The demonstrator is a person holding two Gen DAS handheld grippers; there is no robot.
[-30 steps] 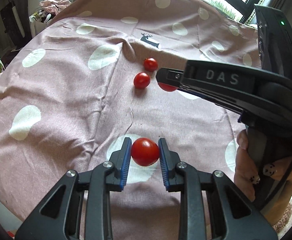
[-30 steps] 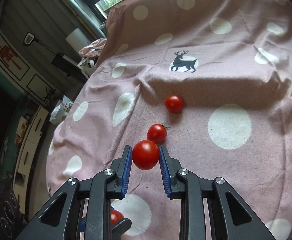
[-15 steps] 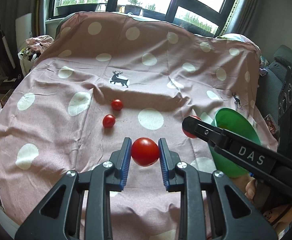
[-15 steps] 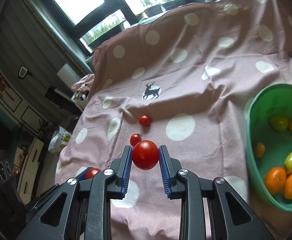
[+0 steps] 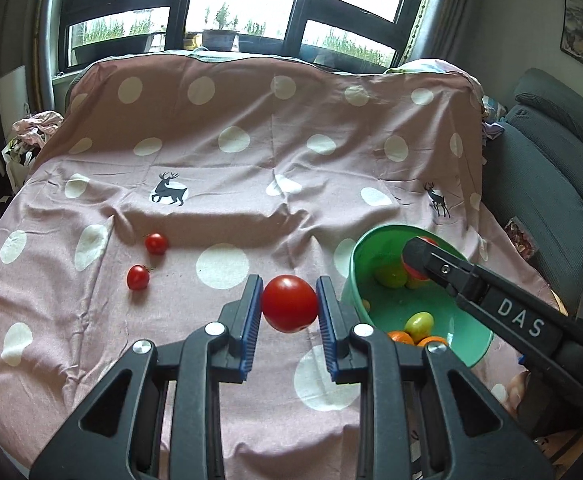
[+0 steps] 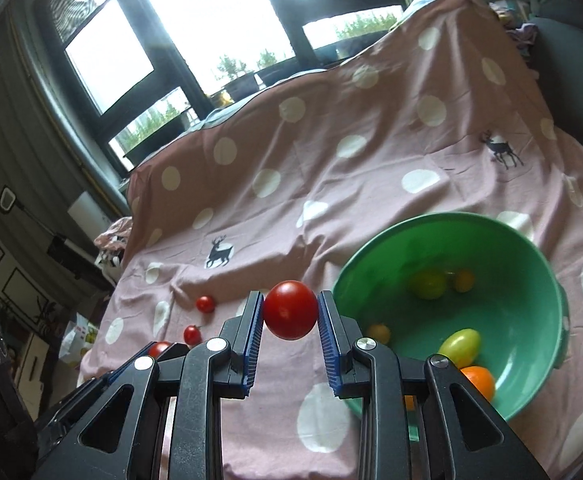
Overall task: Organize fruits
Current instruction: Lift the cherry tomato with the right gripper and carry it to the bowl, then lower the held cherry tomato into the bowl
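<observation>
Left tool (image 5: 289, 305): pinches a tomato (image 5: 289, 303), lifted off the cloth (image 5: 219, 184) | right tool (image 6: 290, 311): pinches another tomato (image 6: 290, 309), now at the bowl (image 6: 539, 280) | two small tomatoes (image 5: 147, 260) remain.

"DAS" is being shown in white capitals on the black arm of the right gripper (image 5: 417, 258), seen from the left wrist. No other text is being resolved.

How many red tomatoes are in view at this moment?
4: one in the left tongs, one in the right tongs beside the bowl, two loose on the cloth. The bowl may hide more.
</observation>
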